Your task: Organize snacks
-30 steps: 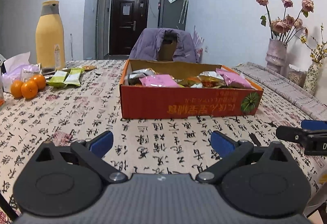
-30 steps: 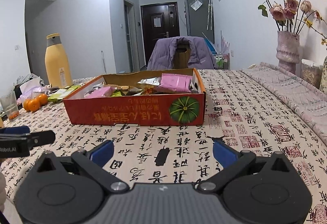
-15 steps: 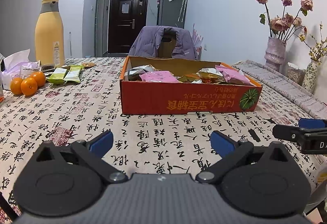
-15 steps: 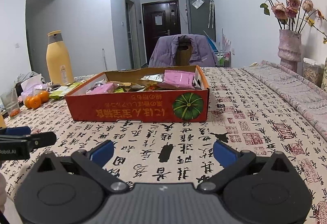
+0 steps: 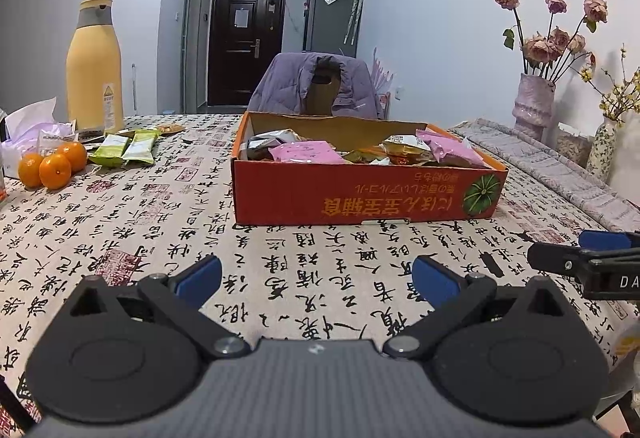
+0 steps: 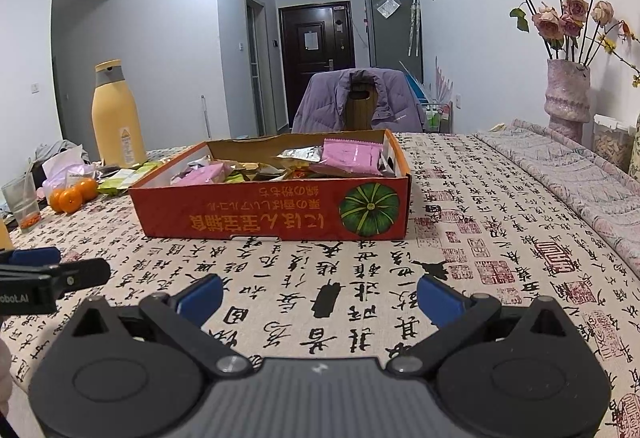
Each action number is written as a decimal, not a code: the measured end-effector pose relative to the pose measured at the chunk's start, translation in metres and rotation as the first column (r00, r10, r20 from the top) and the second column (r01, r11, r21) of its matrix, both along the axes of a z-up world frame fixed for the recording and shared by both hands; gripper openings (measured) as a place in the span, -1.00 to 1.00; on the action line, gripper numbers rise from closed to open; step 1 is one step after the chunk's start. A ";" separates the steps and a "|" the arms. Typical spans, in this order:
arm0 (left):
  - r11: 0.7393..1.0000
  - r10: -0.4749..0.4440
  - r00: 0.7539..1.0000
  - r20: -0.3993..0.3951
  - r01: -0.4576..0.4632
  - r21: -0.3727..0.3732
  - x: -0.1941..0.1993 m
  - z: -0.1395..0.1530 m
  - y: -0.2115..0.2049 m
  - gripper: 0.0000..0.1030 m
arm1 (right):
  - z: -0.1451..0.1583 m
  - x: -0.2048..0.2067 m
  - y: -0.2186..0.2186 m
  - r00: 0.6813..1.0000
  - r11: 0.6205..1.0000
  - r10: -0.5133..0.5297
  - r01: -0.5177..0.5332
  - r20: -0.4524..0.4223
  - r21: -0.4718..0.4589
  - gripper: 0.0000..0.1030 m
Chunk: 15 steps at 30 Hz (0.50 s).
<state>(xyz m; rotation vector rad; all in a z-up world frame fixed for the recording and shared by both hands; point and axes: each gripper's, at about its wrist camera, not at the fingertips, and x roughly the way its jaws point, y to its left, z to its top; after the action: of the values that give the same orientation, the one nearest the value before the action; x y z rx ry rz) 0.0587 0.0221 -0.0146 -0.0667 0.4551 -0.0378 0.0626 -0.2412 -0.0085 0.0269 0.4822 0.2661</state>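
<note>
Shallow red cardboard box point(image 5: 368, 194) of foil and pink snack packets, at centre frame in both views, long axis across the picture, dead ahead of the spread, empty left gripper point(image 5: 316, 274) and right gripper point(image 6: 320, 296), neither clearly nearer.

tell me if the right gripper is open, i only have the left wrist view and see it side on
Observer: Open. In the right wrist view the right gripper has its jaws spread wide, with nothing between them, only the tablecloth beyond.
Operator: anything past my left frame edge
Observer: Yes, a clear glass stands on the table just left of the oranges, with small orange bits in its bottom.
</note>
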 end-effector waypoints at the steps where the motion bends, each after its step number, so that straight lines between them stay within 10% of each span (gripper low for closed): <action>1: 1.000 0.000 1.000 0.001 0.000 0.001 0.000 0.001 -0.001 1.00 | 0.000 0.000 0.000 1.000 1.000 0.000 0.000 0.000 0.000 1.00; 15: 1.000 -0.008 1.000 0.006 0.008 -0.003 -0.005 0.002 -0.002 1.00 | 0.000 -0.001 0.001 1.000 1.000 0.001 -0.001 0.002 -0.001 1.00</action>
<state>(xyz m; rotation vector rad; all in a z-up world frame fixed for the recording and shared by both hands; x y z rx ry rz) 0.0540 0.0204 -0.0126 -0.0679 0.4490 -0.0470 0.0618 -0.2400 -0.0083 0.0254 0.4807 0.2668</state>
